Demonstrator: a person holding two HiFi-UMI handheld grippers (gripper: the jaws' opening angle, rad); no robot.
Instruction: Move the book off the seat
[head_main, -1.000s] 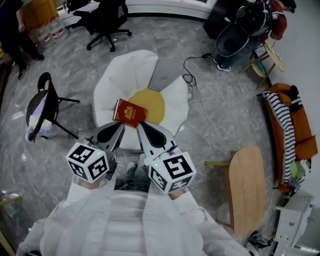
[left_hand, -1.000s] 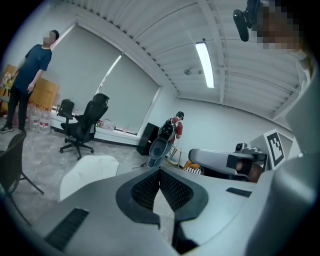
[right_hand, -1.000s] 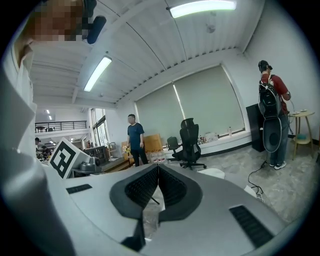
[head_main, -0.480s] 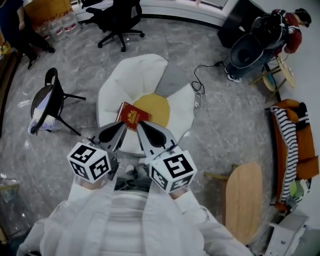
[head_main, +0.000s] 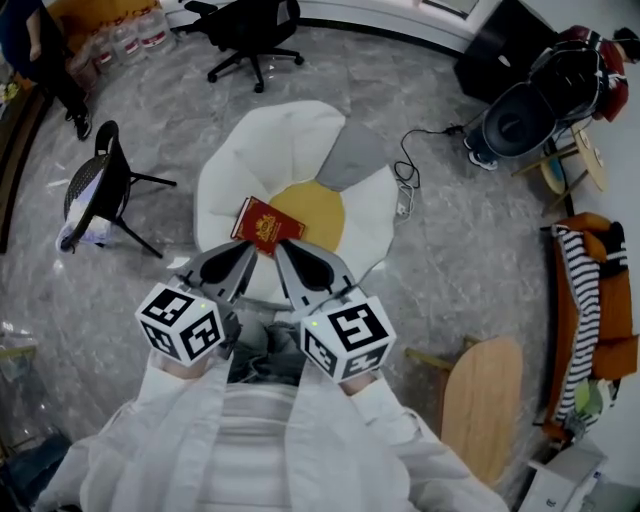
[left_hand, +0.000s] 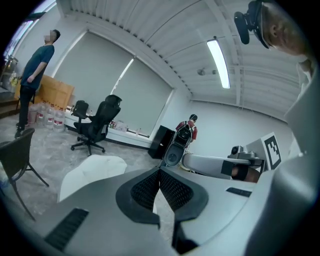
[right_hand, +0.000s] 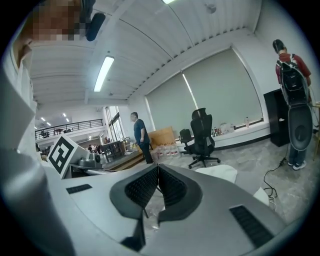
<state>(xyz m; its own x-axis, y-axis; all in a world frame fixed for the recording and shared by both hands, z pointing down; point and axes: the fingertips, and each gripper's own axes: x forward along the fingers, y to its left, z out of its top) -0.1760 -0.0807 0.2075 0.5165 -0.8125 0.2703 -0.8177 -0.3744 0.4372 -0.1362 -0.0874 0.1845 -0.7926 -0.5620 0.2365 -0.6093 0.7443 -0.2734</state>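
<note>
A red book (head_main: 267, 226) with a gold emblem lies on the flower-shaped white seat (head_main: 240, 165), across the left edge of its yellow centre (head_main: 318, 212). My left gripper (head_main: 247, 250) and right gripper (head_main: 281, 250) are side by side just short of the book's near corner, both pointing at it. Neither touches the book as far as I can tell. In the left gripper view the left gripper (left_hand: 159, 171) has its pads together with nothing between them. In the right gripper view the right gripper (right_hand: 158, 168) is shut and empty too. The book is hidden in both gripper views.
A black mesh chair (head_main: 92, 195) stands left of the seat, and a black office chair (head_main: 255, 30) stands beyond it. A cable (head_main: 412, 165) trails off the seat's right side. A wooden board (head_main: 482, 405) and an orange sofa with striped cloth (head_main: 592, 300) are on the right. A person (head_main: 45, 55) stands far left.
The head view has shifted, with the room sliding across it and the seat looking slightly nearer. Both grippers have stayed shut and side by side, close to the book's near corner.
</note>
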